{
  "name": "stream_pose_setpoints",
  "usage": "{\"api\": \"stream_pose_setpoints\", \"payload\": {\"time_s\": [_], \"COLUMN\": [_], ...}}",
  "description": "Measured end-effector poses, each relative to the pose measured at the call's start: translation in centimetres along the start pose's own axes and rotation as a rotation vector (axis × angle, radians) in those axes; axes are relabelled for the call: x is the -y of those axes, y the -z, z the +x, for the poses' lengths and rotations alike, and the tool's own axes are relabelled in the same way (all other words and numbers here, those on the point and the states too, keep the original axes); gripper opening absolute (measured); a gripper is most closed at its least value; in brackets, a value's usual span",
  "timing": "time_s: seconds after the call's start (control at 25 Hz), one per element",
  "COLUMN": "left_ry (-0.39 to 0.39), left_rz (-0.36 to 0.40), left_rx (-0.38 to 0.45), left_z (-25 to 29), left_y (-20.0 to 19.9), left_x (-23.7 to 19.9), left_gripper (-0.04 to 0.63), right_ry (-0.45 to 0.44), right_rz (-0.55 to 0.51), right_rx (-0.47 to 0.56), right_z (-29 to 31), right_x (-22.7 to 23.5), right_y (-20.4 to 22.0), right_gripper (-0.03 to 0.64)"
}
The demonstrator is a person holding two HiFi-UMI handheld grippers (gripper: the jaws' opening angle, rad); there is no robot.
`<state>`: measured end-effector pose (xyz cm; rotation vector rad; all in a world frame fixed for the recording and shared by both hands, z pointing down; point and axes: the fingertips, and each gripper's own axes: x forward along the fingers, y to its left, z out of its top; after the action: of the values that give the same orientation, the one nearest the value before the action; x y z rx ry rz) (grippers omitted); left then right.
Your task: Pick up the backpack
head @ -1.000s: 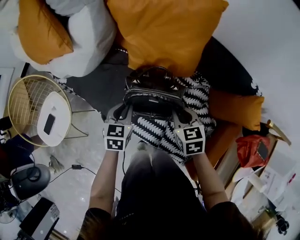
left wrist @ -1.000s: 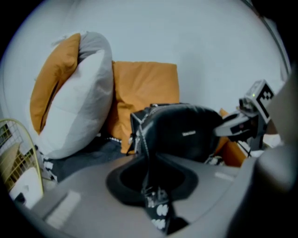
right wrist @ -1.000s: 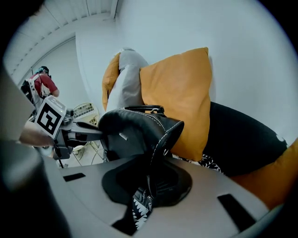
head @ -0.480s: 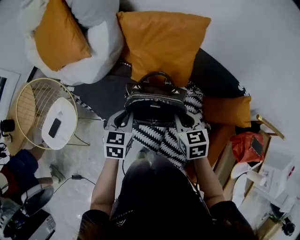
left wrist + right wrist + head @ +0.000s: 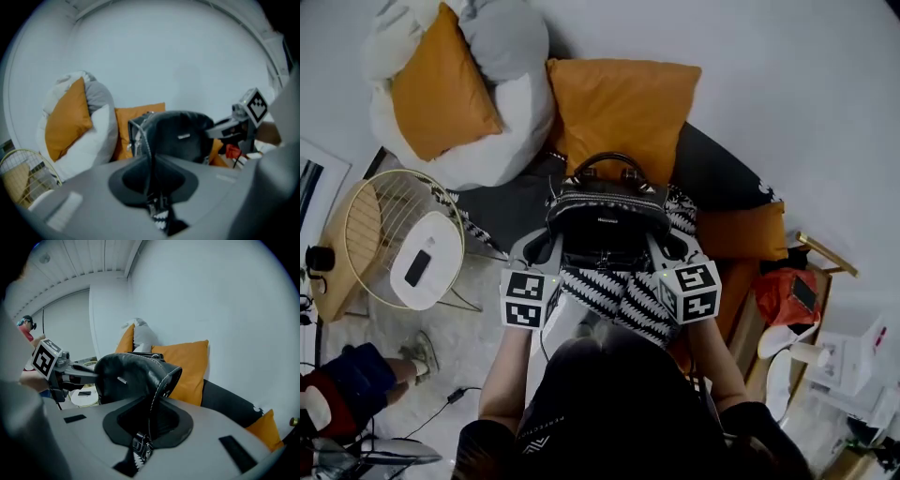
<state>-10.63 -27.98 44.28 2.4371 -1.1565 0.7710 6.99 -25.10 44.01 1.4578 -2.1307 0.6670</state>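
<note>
while you grip it from both sides, the backpack (image 5: 607, 211) hangs in front of you between the two claws. it is black leather with pale stitching, and its loop handle (image 5: 607, 164) stands up at the top. a small metal plate (image 5: 605, 222) is fixed to its front face, but any lettering on it is too small to read. the only other print is the black-and-white square markers on the cube of each claw.

your left claw (image 5: 151, 161) is clenched on the backpack's left edge. its jaws are nearly together, with the stitched seam and a bit of zip pinched in the narrow gap. your right claw (image 5: 152, 404) is clenched the same way on the right edge, seam and zip caught between its jaws.

below the backpack lies a black-and-white zigzag cloth (image 5: 623, 291); you cannot tell from above whether the two touch. behind it an orange cushion (image 5: 623, 108) leans against the white wall, on a dark seat (image 5: 722, 173). to your left a second orange cushion (image 5: 441, 94) rests in a white and grey beanbag (image 5: 502, 112). near that is a round wire counter (image 5: 366, 234) carrying a white tray (image 5: 431, 248) with a dark phone (image 5: 418, 268). a red bag (image 5: 783, 300) lies to your right.
</note>
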Motion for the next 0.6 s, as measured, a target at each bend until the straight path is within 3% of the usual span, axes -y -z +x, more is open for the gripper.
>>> {"api": "stream_pose_setpoints", "payload": {"time_s": [0.6], "left_ry": [-0.046], "left_rz": [0.017], "left_rx": [0.105], "left_z": [-6.4], "left_y": [-3.5], "left_x": [0.0], "left_gripper": [0.041], "right_ry": [-0.021], "right_rz": [-0.024], "right_rx": [0.097], "right_z": [-4.0], "right_x": [-3.0], "right_y": [-4.3], "right_gripper": [0.029]}}
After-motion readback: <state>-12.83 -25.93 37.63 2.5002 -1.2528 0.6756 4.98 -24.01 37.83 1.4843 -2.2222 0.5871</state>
